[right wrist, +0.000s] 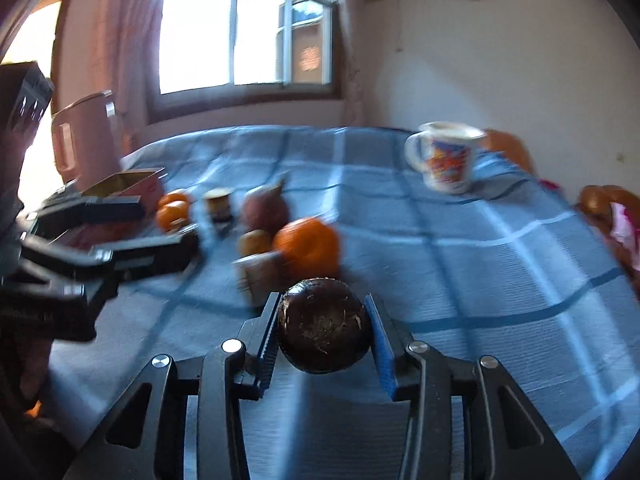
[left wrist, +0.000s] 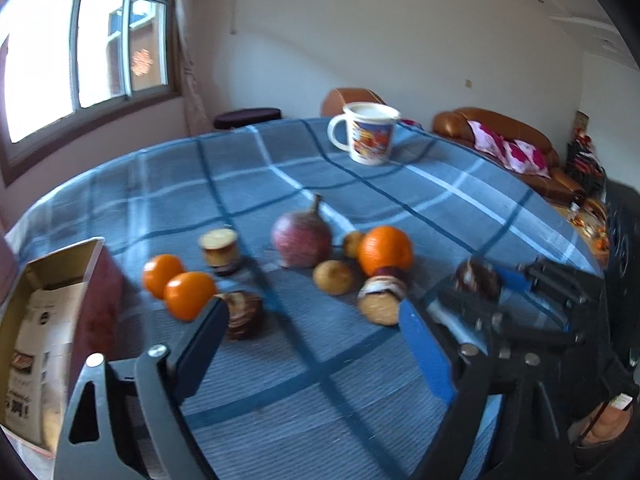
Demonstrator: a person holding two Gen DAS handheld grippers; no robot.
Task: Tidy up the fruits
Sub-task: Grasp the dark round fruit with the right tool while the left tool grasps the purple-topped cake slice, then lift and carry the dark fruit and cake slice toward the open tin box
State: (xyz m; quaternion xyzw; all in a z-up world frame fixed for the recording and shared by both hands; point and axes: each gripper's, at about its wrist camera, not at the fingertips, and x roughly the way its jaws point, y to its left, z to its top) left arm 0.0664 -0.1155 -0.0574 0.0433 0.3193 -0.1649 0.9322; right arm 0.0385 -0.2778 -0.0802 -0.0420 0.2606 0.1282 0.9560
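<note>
While the right gripper [right wrist: 325, 334] clasps a dark round fruit [right wrist: 323, 326] between its blue pads just above the blue checked cloth [right wrist: 460, 280], the left gripper [left wrist: 310, 322] hangs with its fingers spread and nothing between them. Beyond the dark fruit, near the table's middle, lie a big orange [left wrist: 385, 250], a reddish fruit [left wrist: 301, 237], two brownish ones and some cut pieces (too blurred to name). Two small oranges [left wrist: 176, 286] sit beside an open carton [left wrist: 56, 300] at the left edge. A mug [left wrist: 366, 132] stands toward the far edge.
</note>
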